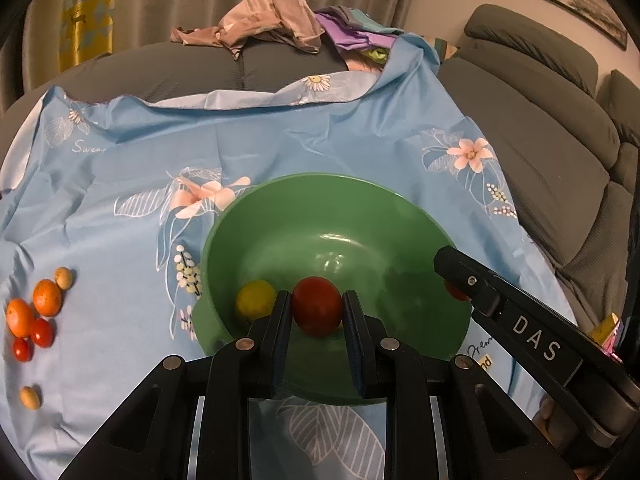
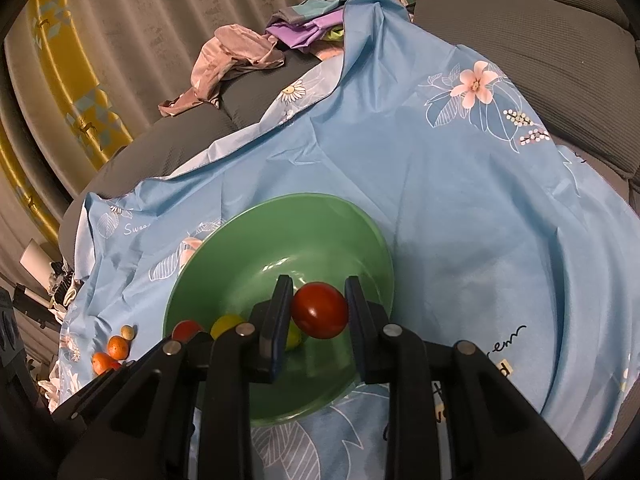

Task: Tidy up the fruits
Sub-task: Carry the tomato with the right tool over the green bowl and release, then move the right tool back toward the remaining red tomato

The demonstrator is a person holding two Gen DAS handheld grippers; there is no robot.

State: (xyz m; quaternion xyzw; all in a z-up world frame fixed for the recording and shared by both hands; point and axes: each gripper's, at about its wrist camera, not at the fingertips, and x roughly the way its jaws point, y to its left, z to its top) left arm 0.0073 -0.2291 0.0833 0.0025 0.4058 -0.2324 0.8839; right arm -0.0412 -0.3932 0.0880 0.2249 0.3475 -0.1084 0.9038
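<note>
both claws sit over the green bowl (image 1: 400, 216), which rests on a blue flowered cloth (image 1: 280, 136) spread over a grey sofa. the left claw (image 1: 317, 308) is closed on a red tomato (image 1: 317, 306), pinched at its widest part between the two pads. the right claw (image 2: 319, 310) likewise grips a second red tomato (image 2: 319, 311) across its middle, held above the bowl's inside.

in the bowl already lie a yellow fruit (image 1: 255, 300) and, in the right view, a greenish one (image 2: 294, 336) half hidden behind the pad. more fruit waits on the cloth well to the left of the bowl: two oranges (image 1: 47, 297), two small tomatoes (image 1: 41, 332) and two pale round ones (image 1: 63, 278).

these tomatoes look light, smooth and thin-skinned, so likely slippery and easy to bruise; a soft squeeze across the middle suits them, and letting go low in the bowl should stop them bouncing or splitting.
</note>
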